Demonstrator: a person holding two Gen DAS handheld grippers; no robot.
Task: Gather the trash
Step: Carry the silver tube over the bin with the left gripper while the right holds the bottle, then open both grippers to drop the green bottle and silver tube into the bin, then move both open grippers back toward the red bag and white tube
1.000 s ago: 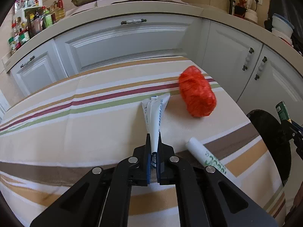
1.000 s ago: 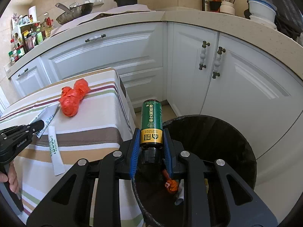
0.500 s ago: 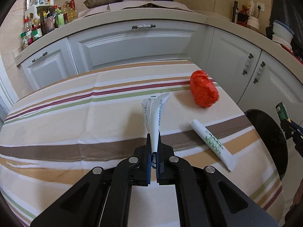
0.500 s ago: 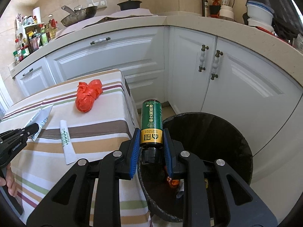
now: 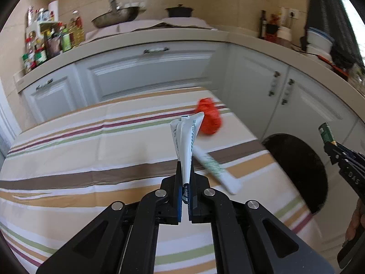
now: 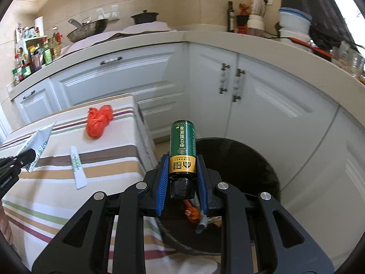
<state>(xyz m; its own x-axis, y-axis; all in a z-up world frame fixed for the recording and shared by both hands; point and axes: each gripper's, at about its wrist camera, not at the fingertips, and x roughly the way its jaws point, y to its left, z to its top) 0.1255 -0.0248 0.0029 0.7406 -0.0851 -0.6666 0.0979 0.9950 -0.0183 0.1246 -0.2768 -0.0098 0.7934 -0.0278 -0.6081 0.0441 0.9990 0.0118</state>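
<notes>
With some scraps already in the black bin [image 6: 262, 159], our right gripper [image 6: 182, 178] clamps a green bottle [image 6: 182, 147] above it, our left gripper [image 5: 184, 182] pinches a flattened white tube [image 5: 186, 141], while a red bag [image 6: 98, 124] and a white tube [image 6: 76, 165] await on the striped table [image 6: 45, 196].

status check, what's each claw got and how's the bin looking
Left claw shut on flattened white tube. Right claw shut on green bottle, above black bin. Red bag, second tube on table. Nothing blocking.
</notes>
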